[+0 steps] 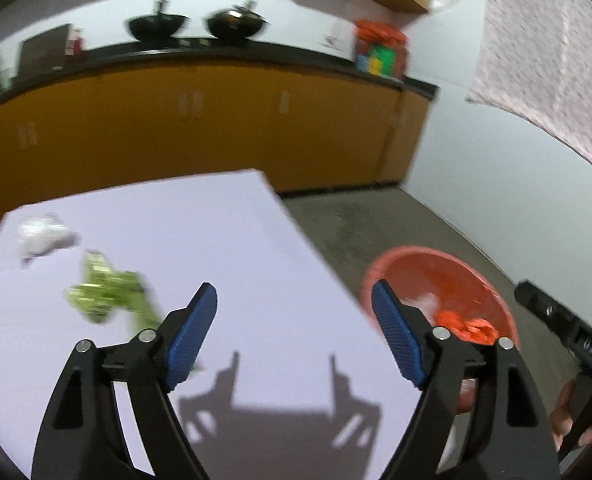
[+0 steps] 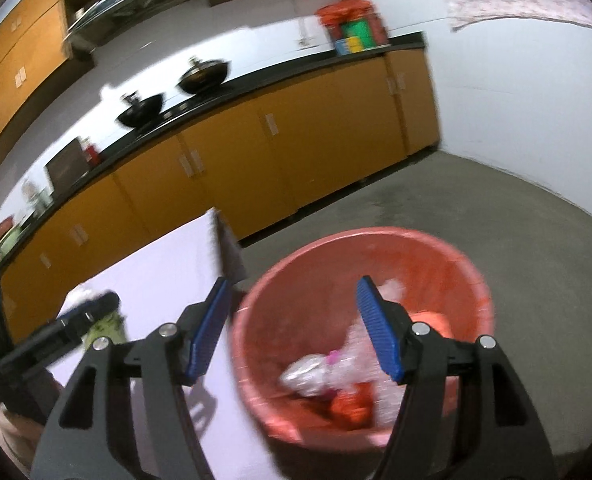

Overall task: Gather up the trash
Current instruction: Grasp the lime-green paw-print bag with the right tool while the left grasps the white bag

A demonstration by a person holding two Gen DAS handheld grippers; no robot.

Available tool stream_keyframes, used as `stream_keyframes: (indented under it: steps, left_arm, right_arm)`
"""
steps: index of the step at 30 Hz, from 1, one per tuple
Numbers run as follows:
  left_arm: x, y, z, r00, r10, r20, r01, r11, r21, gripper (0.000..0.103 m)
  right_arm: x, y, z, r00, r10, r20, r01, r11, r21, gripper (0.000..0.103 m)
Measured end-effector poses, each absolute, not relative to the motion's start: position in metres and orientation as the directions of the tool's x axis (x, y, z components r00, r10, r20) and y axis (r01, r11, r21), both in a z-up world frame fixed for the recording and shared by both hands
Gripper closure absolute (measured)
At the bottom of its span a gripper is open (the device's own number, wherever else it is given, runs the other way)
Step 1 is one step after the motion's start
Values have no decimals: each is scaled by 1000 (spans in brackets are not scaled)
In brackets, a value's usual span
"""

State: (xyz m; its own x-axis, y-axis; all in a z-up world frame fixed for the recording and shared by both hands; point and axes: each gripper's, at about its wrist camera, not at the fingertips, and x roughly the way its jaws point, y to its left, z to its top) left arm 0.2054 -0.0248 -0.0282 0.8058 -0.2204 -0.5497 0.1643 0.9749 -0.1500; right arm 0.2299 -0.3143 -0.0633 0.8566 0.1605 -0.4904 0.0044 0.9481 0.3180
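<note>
A crumpled green wrapper and a crumpled white paper lie on the white table, at its left. My left gripper is open and empty above the table's right part, to the right of the green wrapper. A red bin stands on the floor beside the table; it holds silver, clear, white and orange trash. The bin also shows in the left wrist view. My right gripper is open and empty above the bin's left rim.
Orange kitchen cabinets under a black counter run along the far wall, with two black woks and a colourful bag on top. Grey floor lies right of the table. A patterned cloth hangs at the upper right.
</note>
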Motion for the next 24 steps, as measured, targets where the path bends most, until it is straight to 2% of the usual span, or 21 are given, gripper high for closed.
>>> stream_keyframes:
  steps: [4,13,17,24]
  left_arm:
    - [199,32,-26,844,-85,-529,38,994,-100,19]
    - [210,154,-46,813,168,-558,-234,971,-47,13]
    - [222,190,-58,782,225,-582,-298,954,-32,10]
    - [242,229,-73,753,224,-619,-331,942,-61,6]
  right_arm:
    - [242,-264,-63,829,249,-500,-97,946,310,39]
    - [277,-130,-58,745,408,-528,-313,912,264,39]
    - [299,-83,-70,690,443,-572,-359,896,261,39]
    - [336,-36,-101,615,414,-671,-385,900,203,41]
